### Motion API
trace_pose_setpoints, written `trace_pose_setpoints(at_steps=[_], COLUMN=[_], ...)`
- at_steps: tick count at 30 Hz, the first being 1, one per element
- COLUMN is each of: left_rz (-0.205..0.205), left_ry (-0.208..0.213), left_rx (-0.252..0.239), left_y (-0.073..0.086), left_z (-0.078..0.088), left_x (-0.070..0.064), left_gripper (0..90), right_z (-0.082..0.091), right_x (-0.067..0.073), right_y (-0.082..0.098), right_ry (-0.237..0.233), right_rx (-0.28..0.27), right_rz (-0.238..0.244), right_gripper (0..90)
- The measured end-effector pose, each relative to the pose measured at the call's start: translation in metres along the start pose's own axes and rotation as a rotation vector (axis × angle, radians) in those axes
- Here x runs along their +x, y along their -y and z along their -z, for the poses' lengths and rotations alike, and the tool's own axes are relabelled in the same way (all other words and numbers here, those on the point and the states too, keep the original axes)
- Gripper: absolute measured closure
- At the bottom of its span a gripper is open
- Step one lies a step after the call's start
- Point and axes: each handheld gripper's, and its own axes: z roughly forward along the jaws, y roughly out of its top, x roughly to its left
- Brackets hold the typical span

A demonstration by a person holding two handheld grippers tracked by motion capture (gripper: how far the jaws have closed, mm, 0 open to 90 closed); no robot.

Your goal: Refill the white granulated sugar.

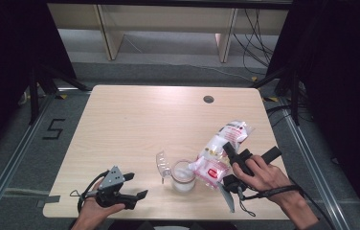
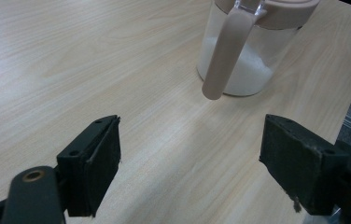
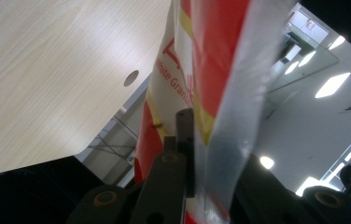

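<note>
Wooden table (image 1: 135, 120), bare over most of its top; work crowded at the near right edge. Cable hole (image 1: 208, 99) toward the far side, well apart from everything.

Sugar bag (image 1: 221, 148), clear plastic with red and white print, tilted over the jar, low end at the jar mouth, high end up and away to the right. Right gripper (image 1: 230, 153) clamped tight on the bag's side; in the right gripper view, jaws pinched closed on the film (image 3: 211, 70), nothing slack between them. Grip looks sound; no need to re-seat.

Jar (image 1: 183, 176), clear with a pinkish collar, upright near the front edge, white granules (image 2: 239, 74) lying in the bottom part. Flip lid (image 1: 162, 163) swung open to the left, touching the rim. Handle (image 2: 222, 51) facing the left gripper.

Left gripper (image 1: 132, 187) resting near the front left, well apart from the jar, jaws wide, holding nothing.

Judged step: pouring from bag into jar. To do well:
- keep the bag's open corner directly over the mouth, just above the rim, not resting on it
- raise the high end slowly; watch for a sudden rush as granules shift
- steady the jar with the free claw on the handle if it starts to creep
- stop short of the collar; level the bag before drawing away

Whether granules are falling: cannot tell.
</note>
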Motion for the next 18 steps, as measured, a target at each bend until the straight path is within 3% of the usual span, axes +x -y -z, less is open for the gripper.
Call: trace_pose_setpoints(at_steps=[2,3,6,14,16,18], left_rz=[-0.001,0.027,0.000,0.000,0.022,-0.003], left_ry=[0.006,0.010,0.010,0.009,0.006,0.007], left_rx=[-0.001,0.005,0.010,0.004,0.008,0.009], left_y=[0.0002,0.0006,-0.0001,0.0002,0.0002,-0.0003], left_z=[-0.0002,-0.0002,0.0001,-0.0001,0.0002,0.0005], left_x=[0.0001,-0.0011,0.0003,0.0004,-0.0007,0.0006], left_gripper=[19.8,19.8,19.8,19.8,19.8,19.8], right_z=[0.0000,0.0000,0.0002,0.0002,0.0003,0.0001], right_x=[-0.0002,-0.0001,-0.0003,0.0008,0.0018,0.0020], right_y=[0.0005,0.0007,0.0016,0.0019,0.0020,0.0019], right_ry=[0.001,0.002,-0.010,-0.013,-0.002,-0.006], right_rx=[0.002,0.003,0.002,-0.001,0.000,-0.001], right_rz=[0.001,0.002,-0.003,-0.011,-0.013,-0.011], right_gripper=[88.8,88.8,88.8,88.8,88.8,88.8])
